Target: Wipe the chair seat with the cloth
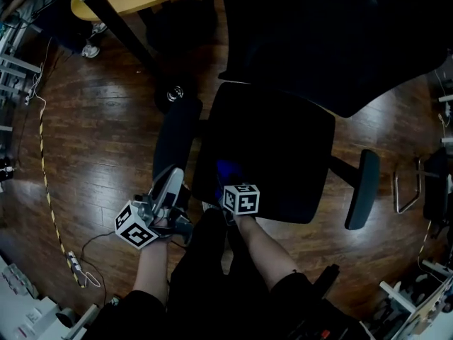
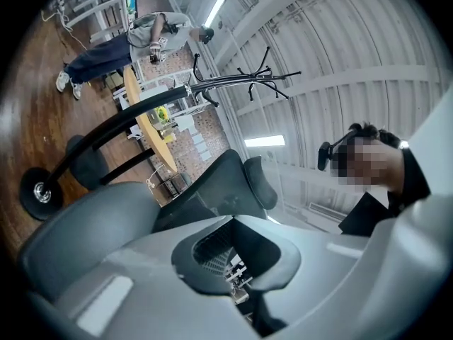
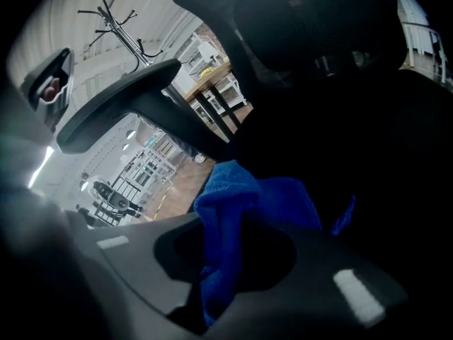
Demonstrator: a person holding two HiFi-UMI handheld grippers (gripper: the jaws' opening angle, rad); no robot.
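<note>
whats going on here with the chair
A person stands at a black office chair with a gripper in each hand. The right gripper is shut on a blue cloth at the front edge of the chair seat. The left gripper is shut and empty, off beside the armrest.

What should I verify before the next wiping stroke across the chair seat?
1. Blue fluffy cloth clamped in the right gripper: ok, jaws shut on it.
2. Cloth over the black padded chair seat: ok, near its front edge.
3. Cloth pressed flat on the seat: cannot tell, too dark.
4. Left gripper out of the stroke path: ok, shut, empty, off the seat beside the black armrest.
5. Other things on the seat: ok, none shows in the head view.
</note>
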